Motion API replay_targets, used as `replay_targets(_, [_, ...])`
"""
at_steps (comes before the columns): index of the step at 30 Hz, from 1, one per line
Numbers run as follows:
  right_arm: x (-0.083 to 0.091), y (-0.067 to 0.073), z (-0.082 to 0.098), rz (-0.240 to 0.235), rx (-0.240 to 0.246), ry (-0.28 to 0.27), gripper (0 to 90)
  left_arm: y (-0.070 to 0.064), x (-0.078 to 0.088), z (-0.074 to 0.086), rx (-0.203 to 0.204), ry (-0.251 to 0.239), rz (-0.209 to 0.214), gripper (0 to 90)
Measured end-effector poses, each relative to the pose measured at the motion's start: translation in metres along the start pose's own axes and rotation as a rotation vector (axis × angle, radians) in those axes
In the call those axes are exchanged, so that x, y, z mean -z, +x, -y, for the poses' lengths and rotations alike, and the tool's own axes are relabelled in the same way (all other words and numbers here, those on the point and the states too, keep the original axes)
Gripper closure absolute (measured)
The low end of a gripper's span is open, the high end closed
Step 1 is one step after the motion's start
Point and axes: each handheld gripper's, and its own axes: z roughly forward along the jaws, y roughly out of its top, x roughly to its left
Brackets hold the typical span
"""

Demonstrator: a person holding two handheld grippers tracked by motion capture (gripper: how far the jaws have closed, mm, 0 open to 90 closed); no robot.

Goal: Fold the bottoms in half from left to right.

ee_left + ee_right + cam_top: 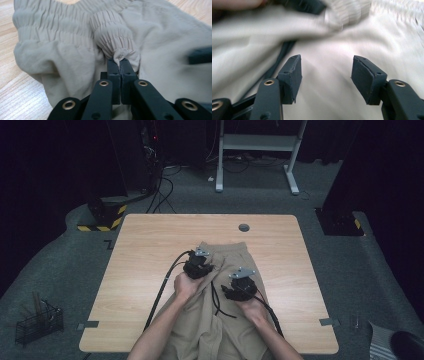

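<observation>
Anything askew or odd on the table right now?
The beige trousers lie rumpled, not flat: the left gripper has pinched the elastic cuff and bunched it over the waistband. The right gripper hovers open above plain cloth. Nothing looks damaged.

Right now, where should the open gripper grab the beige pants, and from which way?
Probably the gathered waistband. It is the thick, ridged edge of the pants, so it bunches into a firm fold. The left gripper is already shut on a puckered bit of it. The right gripper is open over smooth, flat cloth, which gives little to pinch. It could reach forward and nip the band's edge from above.
</observation>
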Motion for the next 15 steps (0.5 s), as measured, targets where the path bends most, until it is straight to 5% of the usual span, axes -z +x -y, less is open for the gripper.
replay_targets(5, [0.0,-0.001,0.006,-0.008,-0.009,-0.004,42.7,-0.001,-0.001,-0.008,-0.009,-0.006,-0.001,89.1])
replay_targets(12, [-0.022,0.004,-0.011,0.01,-0.032,-0.034,43.1,-0.013,0.018,-0.03,-0.056,-0.108,0.02,89.3])
replay_targets(15, [-0.027,0.006,-0.016,0.015,-0.035,-0.035,43.5,-0.011,0.008,-0.029,-0.034,-0.076,0.038,89.2])
